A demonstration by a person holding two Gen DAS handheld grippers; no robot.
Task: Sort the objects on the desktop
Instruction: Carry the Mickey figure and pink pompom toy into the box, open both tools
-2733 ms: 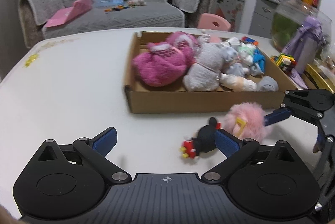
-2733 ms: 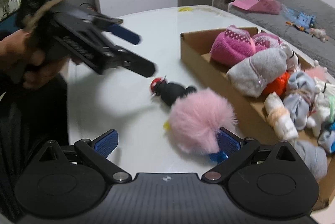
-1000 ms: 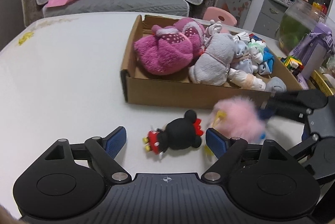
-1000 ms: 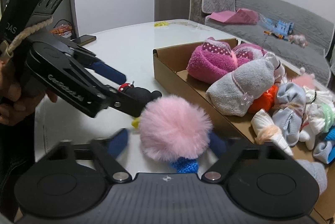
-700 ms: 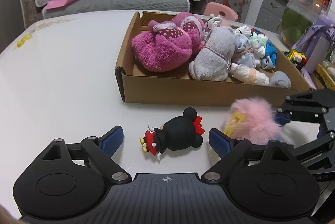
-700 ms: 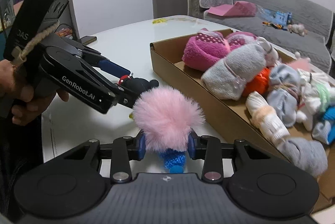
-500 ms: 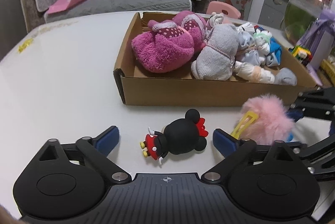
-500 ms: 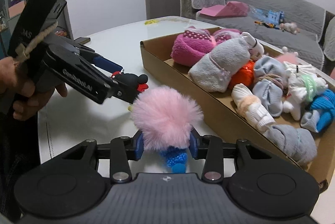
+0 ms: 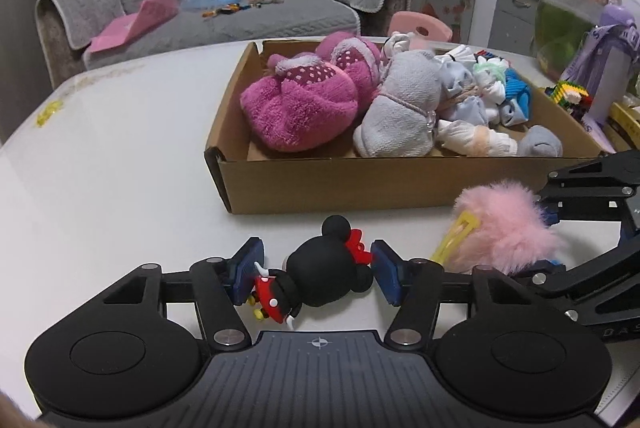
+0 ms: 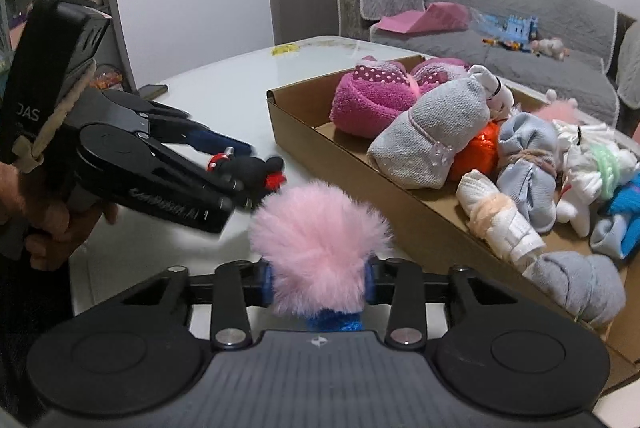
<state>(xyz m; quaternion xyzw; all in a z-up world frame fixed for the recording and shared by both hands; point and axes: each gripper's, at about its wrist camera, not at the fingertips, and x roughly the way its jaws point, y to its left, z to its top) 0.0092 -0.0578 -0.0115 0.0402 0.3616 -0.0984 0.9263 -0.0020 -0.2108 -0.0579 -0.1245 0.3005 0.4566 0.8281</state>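
Left wrist view. The left gripper (image 9: 316, 270) has closed its blue pads (image 9: 248, 268) from wide apart half a second ago onto the Minnie Mouse figurine (image 9: 320, 282), which lies on its side on the white table (image 9: 120, 156), head toward the cardboard box (image 9: 340, 184). Both pads appear to touch the toy (skirt end at one pad, bow end at the other), so the grasp is judged newly made and the toy ready for lifting. Whether it has left the tabletop cannot be told. At right, the pink pompom (image 9: 500, 224) with its yellow hair clip (image 9: 454, 234) sits in the other tool; the clip is blurred.

Right wrist view. The right gripper (image 10: 318, 286) remains clamped on the pink pompom, as in the preceding frames, with a blue knitted piece (image 10: 334, 322) showing beneath the fur. The fur hides both pad faces and whatever lies under the pompom. The box, to the right, holds rolled socks (image 10: 528, 164) and pink towels (image 10: 372, 96); its near end is cut off. With both toys held just beside the box wall, transfer into it looks like the next step. The left tool is motion-blurred here.
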